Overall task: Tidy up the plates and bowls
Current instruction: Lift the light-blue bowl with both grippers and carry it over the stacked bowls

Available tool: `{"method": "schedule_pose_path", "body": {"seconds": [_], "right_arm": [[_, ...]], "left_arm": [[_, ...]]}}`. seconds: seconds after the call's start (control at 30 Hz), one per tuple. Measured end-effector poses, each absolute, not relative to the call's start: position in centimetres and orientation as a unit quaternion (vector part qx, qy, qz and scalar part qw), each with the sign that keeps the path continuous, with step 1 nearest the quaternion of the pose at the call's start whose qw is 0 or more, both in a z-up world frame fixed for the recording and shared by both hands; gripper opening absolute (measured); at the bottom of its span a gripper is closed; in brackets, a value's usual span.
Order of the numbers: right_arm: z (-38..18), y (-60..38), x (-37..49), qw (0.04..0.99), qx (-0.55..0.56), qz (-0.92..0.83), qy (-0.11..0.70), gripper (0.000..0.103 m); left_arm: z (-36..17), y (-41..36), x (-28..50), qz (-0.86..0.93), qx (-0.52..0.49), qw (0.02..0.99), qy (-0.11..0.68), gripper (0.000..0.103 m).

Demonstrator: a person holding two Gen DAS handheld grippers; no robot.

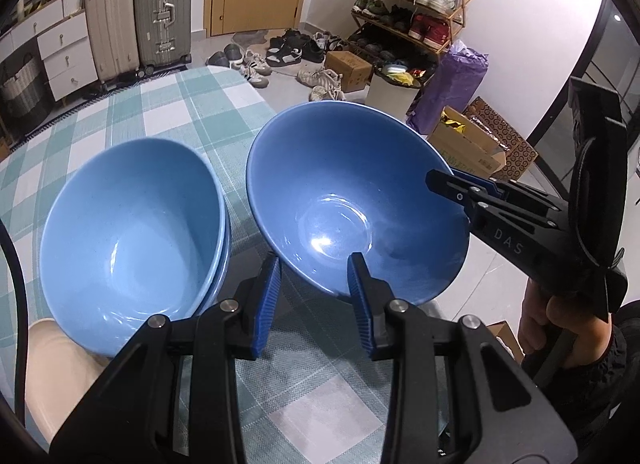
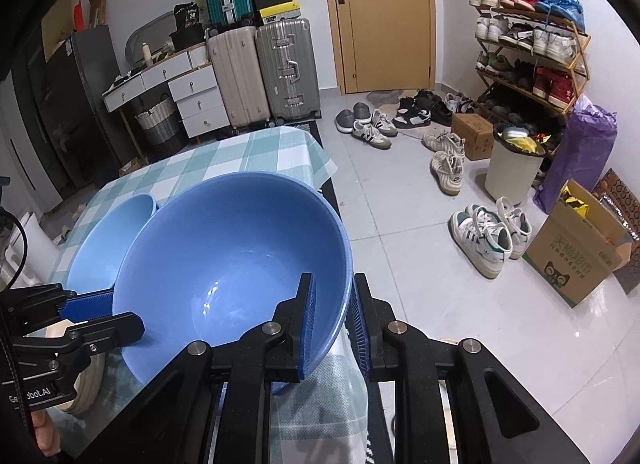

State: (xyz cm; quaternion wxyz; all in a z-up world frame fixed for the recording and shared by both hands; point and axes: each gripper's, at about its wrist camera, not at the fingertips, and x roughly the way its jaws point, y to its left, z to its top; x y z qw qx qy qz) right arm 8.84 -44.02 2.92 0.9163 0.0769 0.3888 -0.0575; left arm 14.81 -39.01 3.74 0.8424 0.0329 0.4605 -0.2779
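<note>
Blue bowl [image 2: 236, 264] hangs tilted above the checked table [image 1: 168, 112], its rim pinched in the right gripper [image 2: 334, 324]; stacked bowls [image 1: 132, 224] lie at nine o'clock; left gripper [image 1: 316, 304] narrow, seemingly empty, nearer them.

Two blue bowls [image 1: 356, 200] [image 1: 128, 232] — the left one paler — sit over a teal-and-white checked tablecloth [image 1: 168, 104]; gripper pads [image 1: 268, 304] are ribbed blue on black.
</note>
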Motion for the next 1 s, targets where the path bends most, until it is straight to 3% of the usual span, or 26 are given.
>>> {"method": "schedule_pose_path", "body": {"seconds": [1.0], "right_arm": [[11.4, -39.1, 5.5, 0.942, 0.041, -0.062, 0.327, 0.019]], "left_arm": [[12.5, -34.2, 9.5, -0.284, 0.016, 0.874, 0.393, 0.031]]}}
